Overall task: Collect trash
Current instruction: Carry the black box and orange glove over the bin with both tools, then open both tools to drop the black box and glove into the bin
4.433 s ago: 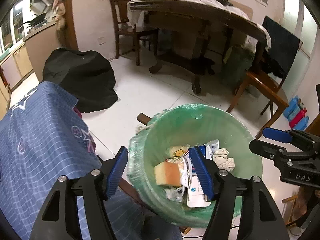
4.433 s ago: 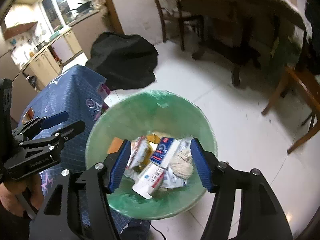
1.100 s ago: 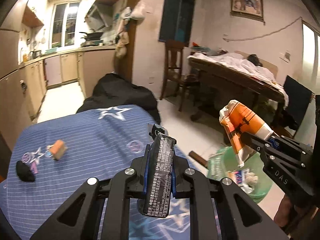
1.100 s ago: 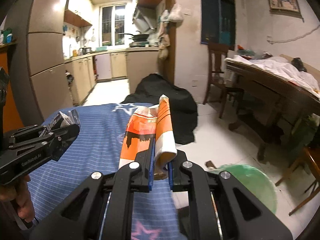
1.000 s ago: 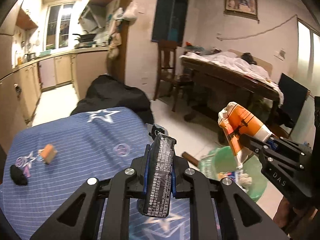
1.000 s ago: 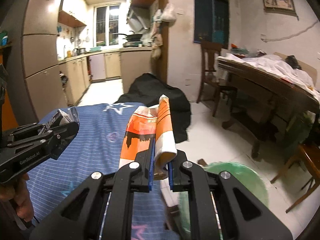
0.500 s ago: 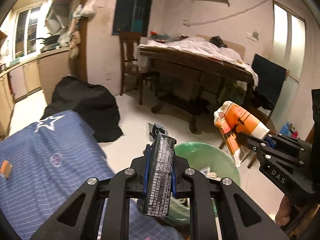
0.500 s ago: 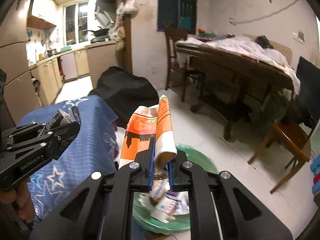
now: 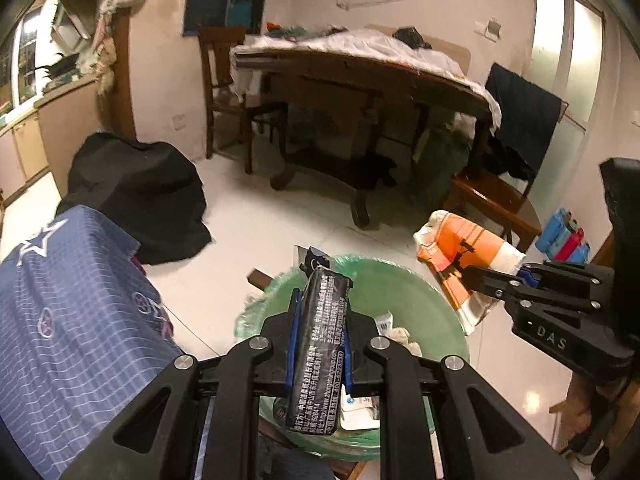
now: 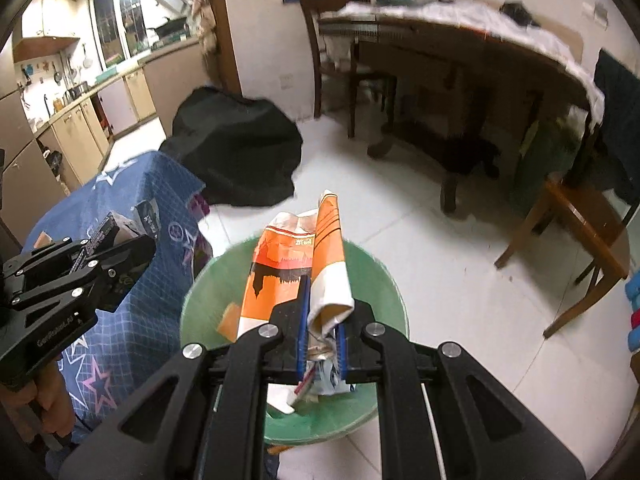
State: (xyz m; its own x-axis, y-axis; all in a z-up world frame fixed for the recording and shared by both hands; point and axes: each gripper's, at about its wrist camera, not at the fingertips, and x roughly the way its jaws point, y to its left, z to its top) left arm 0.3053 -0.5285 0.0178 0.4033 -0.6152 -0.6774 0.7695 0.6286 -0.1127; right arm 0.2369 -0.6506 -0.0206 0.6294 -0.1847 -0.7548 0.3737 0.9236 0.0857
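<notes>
My left gripper [image 9: 319,340] is shut on a black wrapper [image 9: 320,344] with white print and holds it above the green-lined trash bin [image 9: 404,284]. My right gripper [image 10: 322,336] is shut on a crumpled orange and white wrapper [image 10: 296,268], also above the bin [image 10: 372,280]. The bin holds several pieces of trash. The right gripper with its orange wrapper [image 9: 460,248] shows at the right of the left wrist view. The left gripper [image 10: 116,248] shows at the left of the right wrist view.
A table with a blue star cloth [image 9: 60,308] stands left of the bin. A black covered heap [image 9: 136,188] lies on the white floor. A dark wooden table [image 9: 360,80] and chairs [image 10: 580,216] stand beyond.
Both grippers have swung from over the blue table to above the bin and tilted down. Each still holds its wrapper.
</notes>
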